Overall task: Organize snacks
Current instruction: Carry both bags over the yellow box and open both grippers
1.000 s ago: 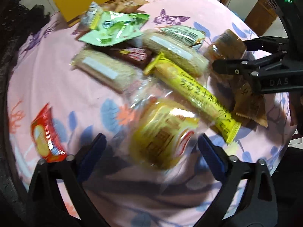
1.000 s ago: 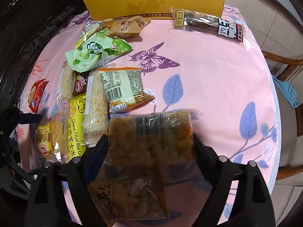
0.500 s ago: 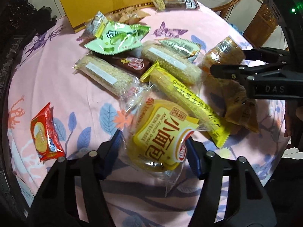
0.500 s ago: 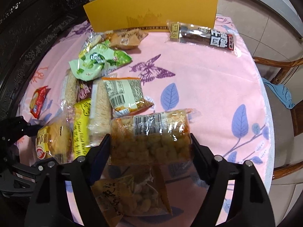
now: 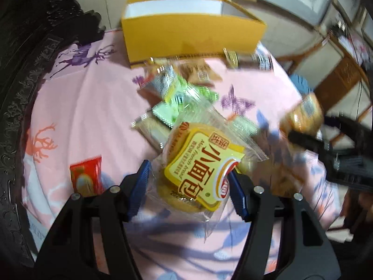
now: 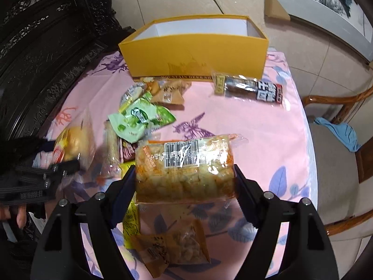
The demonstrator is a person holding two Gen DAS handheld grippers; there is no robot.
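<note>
My left gripper (image 5: 190, 182) is shut on a yellow bread pack (image 5: 198, 168) and holds it above the pink table; it also shows in the right wrist view (image 6: 72, 144). My right gripper (image 6: 185, 182) is shut on a clear bag of orange puffed snacks (image 6: 184, 165), lifted off the table; that bag appears blurred in the left wrist view (image 5: 300, 116). An open yellow box (image 6: 193, 53) stands at the far edge, also in the left wrist view (image 5: 191, 35). Several snacks lie before it, among them a green pack (image 6: 142, 121) and a dark bar (image 6: 251, 88).
A red packet (image 5: 86, 178) lies at the left. An orange-brown snack bag (image 6: 172, 245) and a yellow rice-cracker stick (image 6: 130, 221) lie under my right gripper. Carved dark furniture (image 6: 35, 53) stands left; a wooden chair with a blue cloth (image 6: 338, 135) stands right.
Both grippers have risen and tilted up, lifting the bread pack and the puffed-snack bag off the table. The box's open inside has come into view.
</note>
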